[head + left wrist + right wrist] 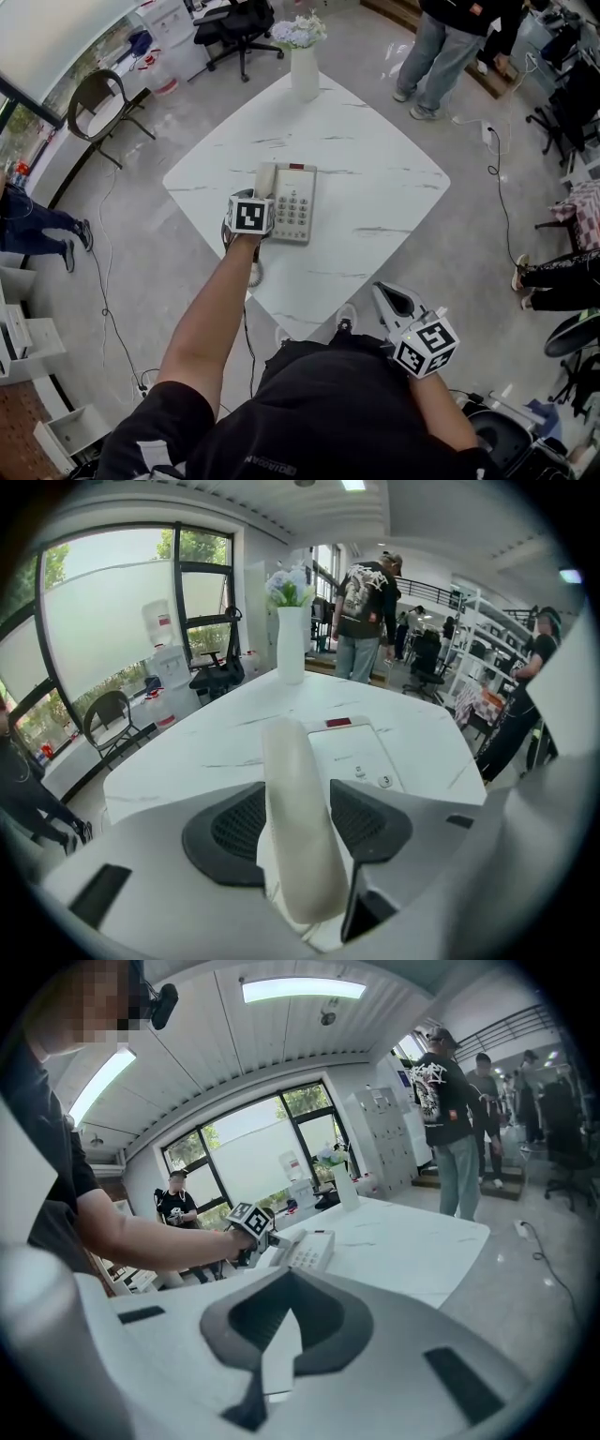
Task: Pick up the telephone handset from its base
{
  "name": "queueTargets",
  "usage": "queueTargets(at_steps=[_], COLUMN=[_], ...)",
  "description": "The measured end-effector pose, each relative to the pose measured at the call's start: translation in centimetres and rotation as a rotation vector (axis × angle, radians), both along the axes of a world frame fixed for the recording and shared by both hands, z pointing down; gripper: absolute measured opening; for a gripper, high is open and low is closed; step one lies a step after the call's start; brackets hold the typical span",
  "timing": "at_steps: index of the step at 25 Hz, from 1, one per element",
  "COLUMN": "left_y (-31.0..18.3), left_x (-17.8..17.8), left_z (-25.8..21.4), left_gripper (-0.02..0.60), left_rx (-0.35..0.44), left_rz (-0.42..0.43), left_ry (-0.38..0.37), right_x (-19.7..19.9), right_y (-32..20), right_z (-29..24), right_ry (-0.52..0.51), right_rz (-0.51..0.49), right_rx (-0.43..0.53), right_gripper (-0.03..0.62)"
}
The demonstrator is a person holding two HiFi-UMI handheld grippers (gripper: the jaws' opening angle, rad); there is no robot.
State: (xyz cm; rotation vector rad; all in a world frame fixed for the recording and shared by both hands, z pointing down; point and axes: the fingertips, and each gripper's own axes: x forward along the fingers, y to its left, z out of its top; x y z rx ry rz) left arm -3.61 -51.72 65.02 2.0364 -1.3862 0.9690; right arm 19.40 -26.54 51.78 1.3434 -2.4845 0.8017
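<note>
The handset [265, 178], cradled on its base [298, 204] on the tabletop [384, 178], is straddled by the left gripper's [298, 813] wide fingers; the right gripper's [270, 1335] are pressed together. A squeeze, then lift, is judged needed.

Ahead of the left jaws I see the white marble-veined bench [187, 752], with a tall white vase of pale flowers [291, 644] at its far corner. Beyond it are a black office chair [217, 672] and a bystander in jeans [364, 602]. Left of the jaws stands a black wire chair [111, 722].
</note>
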Motion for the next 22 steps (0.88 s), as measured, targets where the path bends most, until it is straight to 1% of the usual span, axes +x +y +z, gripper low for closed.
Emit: queueTargets(at_steps=[4,11,18,22], left_y=[-0.7,-1.2,-1.4,-1.3], left_x=[0.1,0.5,0.6,0.6], left_z=[0.9,2.0,2.3,2.4], left_gripper=[0.236,0.239,0.241,0.232], left_rx=[-0.026,-0.074,-0.086,-0.084], left_rz=[-0.014,-0.013,-0.016,-0.034], left_ry=[0.012,0.013,-0.010,0.000], right_x=[0.6,1.3,1.9,1.7], right_y=[-0.1,-0.5,-0.4,-0.3], right_z=[0.5,1.2,1.5,1.2], right_ry=[-0.002,-0.003,-0.007,-0.008], right_rz=[0.002,0.005,0.012,0.014], right_rx=[-0.017,-0.033,-0.043,-0.038], right_gripper=[0.000,0.000,0.000,0.000])
